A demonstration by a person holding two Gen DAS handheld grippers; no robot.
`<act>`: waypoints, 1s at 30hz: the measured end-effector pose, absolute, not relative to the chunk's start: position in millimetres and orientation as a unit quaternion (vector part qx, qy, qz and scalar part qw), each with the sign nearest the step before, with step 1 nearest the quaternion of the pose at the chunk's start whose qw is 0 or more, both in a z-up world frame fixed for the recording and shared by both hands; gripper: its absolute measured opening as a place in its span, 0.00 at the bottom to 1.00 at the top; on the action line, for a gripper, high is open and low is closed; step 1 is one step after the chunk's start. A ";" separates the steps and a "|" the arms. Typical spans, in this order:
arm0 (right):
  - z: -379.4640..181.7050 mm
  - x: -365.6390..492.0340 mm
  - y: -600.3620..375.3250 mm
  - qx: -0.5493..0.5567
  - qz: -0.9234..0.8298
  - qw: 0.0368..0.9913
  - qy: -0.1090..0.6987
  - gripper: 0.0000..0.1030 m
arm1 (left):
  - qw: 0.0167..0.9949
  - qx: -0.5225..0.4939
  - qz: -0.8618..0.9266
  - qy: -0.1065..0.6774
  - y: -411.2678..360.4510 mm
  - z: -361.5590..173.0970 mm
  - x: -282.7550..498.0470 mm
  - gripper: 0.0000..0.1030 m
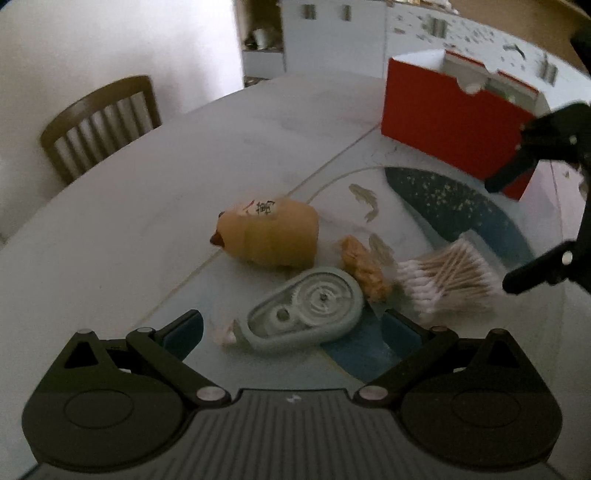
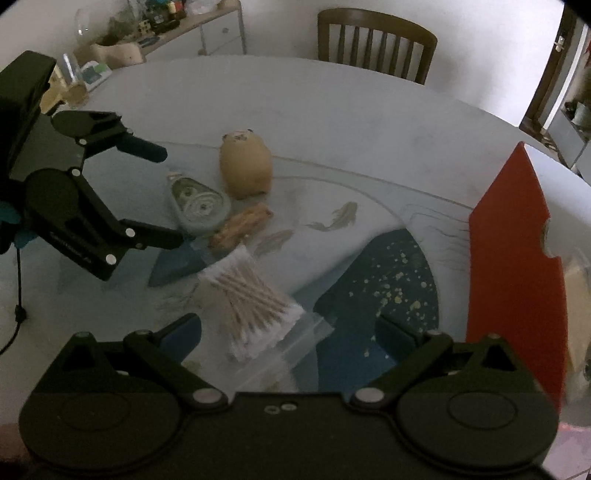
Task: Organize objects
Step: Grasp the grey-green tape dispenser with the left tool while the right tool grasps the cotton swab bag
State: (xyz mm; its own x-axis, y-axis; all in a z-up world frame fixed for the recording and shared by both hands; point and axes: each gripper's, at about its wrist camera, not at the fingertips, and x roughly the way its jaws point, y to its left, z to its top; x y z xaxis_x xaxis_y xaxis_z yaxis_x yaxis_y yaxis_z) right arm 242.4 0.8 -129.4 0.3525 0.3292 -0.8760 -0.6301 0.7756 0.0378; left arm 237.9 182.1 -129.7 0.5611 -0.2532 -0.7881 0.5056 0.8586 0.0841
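Note:
My left gripper [image 1: 293, 330] is open low over the table, its fingers on either side of a grey-green correction tape dispenser [image 1: 314, 306] that lies flat. Past the dispenser are a tan plush figure with black characters [image 1: 273, 236], a wrapped brown snack [image 1: 364, 269] and a clear bag of cotton swabs [image 1: 447, 280]. My right gripper [image 2: 290, 332] is open too, with the swab bag [image 2: 255, 295] between its fingers and just ahead of them. In the right wrist view the left gripper [image 2: 166, 195] sits beside the dispenser [image 2: 199, 206], near the figure [image 2: 245, 166] and the snack [image 2: 240, 225].
An open red box [image 1: 450, 122] stands at the table's far right, close on the right in the right wrist view [image 2: 513, 258]. The round table [image 1: 155, 206] carries a fish-print cloth. A wooden chair [image 2: 376, 40] stands behind it, with cabinets [image 1: 332, 33] beyond.

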 end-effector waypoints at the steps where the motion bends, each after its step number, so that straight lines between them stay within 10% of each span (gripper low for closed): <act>1: -130.7 245.0 1.8 -0.155 0.296 0.807 0.486 0.97 | 0.869 0.160 -0.222 0.413 181.2 -131.3 240.8 1.00; 16: -148.3 252.9 22.0 -0.200 0.344 0.778 0.486 0.92 | 0.835 0.224 -0.292 0.408 170.1 -146.9 258.6 0.99; 30: -160.7 252.0 39.7 -0.227 0.367 0.765 0.479 0.75 | 0.841 0.174 -0.277 0.431 172.2 -144.9 265.1 0.66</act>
State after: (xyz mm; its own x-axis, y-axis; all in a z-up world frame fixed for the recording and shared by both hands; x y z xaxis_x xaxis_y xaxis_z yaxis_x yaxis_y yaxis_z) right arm 252.0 39.7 -160.7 0.2728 0.3433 -0.8987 -0.7788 0.6273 0.0033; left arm 265.1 172.2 -144.9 0.4752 -0.3159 -0.8212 0.6162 0.7857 0.0544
